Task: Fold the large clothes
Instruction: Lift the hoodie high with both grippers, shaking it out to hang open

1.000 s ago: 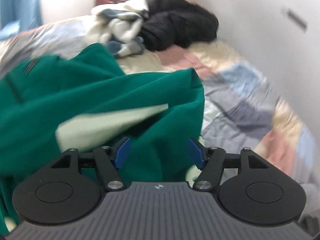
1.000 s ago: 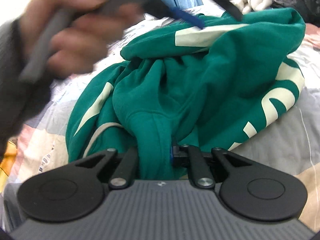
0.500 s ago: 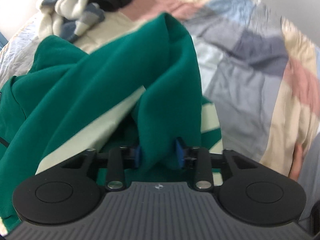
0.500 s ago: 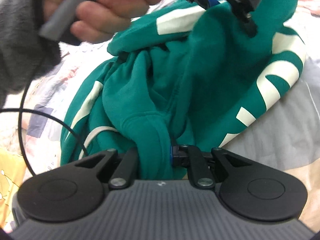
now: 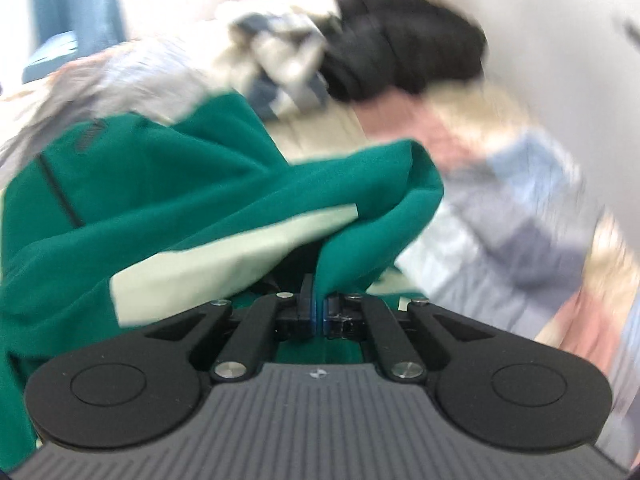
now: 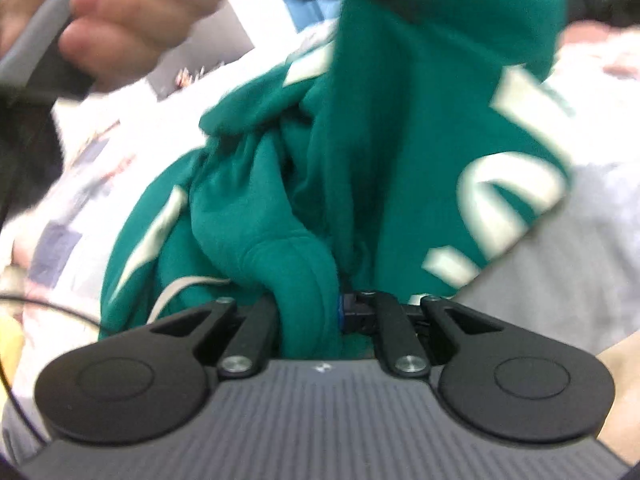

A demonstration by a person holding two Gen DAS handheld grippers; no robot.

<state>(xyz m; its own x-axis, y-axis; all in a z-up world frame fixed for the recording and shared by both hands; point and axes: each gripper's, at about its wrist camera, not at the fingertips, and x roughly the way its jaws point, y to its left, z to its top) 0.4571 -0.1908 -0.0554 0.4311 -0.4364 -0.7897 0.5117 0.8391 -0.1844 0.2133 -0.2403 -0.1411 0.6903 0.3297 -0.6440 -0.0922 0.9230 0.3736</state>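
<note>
Both grippers, left gripper (image 5: 320, 312) just closed and right gripper (image 6: 310, 312), have fingers pinched on our green hoodie (image 6: 400, 160), bunched over the bed (image 5: 520, 220).

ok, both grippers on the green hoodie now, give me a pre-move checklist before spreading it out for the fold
1. Left gripper pinching fabric: ok. Its jaws have just closed onto a fold of the green hoodie.
2. Right gripper pinching fabric: ok, a thick bunched roll sits between its jaws.
3. Which parts are held (hem, shoulder, sleeve): cannot tell, the garment is crumpled.
4. Drawstring free of the right gripper: cannot tell, it runs close beside it.
5. Black cable away from the hoodie: cannot tell, it ends near the garment's edge.
6. Space on the bed: ok nearby; a black jacket and a pile of clothes lie farther back.
</note>
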